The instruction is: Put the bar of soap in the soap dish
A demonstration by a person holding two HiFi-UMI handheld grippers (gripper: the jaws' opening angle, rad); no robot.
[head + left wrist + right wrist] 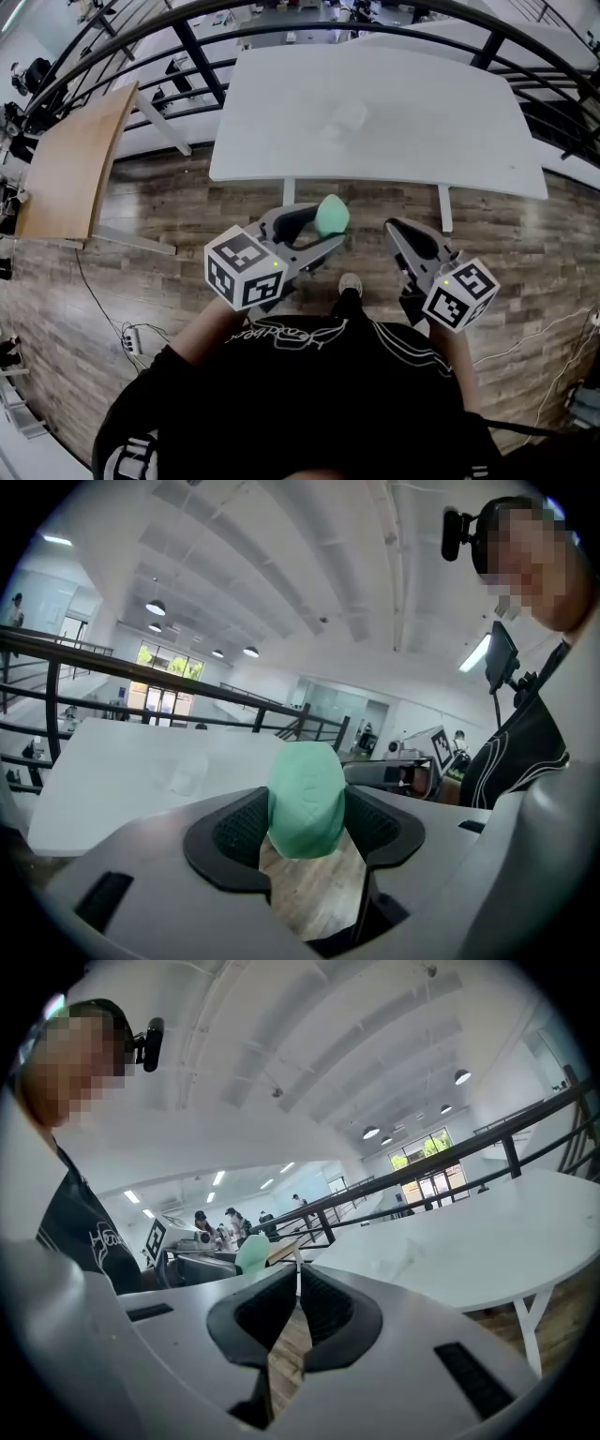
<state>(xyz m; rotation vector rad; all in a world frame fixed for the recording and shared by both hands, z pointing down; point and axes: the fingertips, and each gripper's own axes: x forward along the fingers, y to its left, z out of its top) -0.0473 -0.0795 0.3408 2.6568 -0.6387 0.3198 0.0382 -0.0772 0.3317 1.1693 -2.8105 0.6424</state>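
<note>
**My left gripper [326, 230] is closed on the soap bar [307, 799], in front of the table and not yet at the dish.**

The room is a large open hall with a black railing [197, 56] and a wooden floor [141, 202]. The white table [422, 122] stands before me, bare except for a faint clear shape near its middle, which I take for the soap dish [349, 114]. Both grippers are over the floor, short of the table's near edge. The pads press the green bar on its two sides and its end sticks out past the jaws, I think so that it can go down into the dish first. My right gripper [298, 1288] has its jaws almost together with nothing between them, and it is kept aside.
</note>
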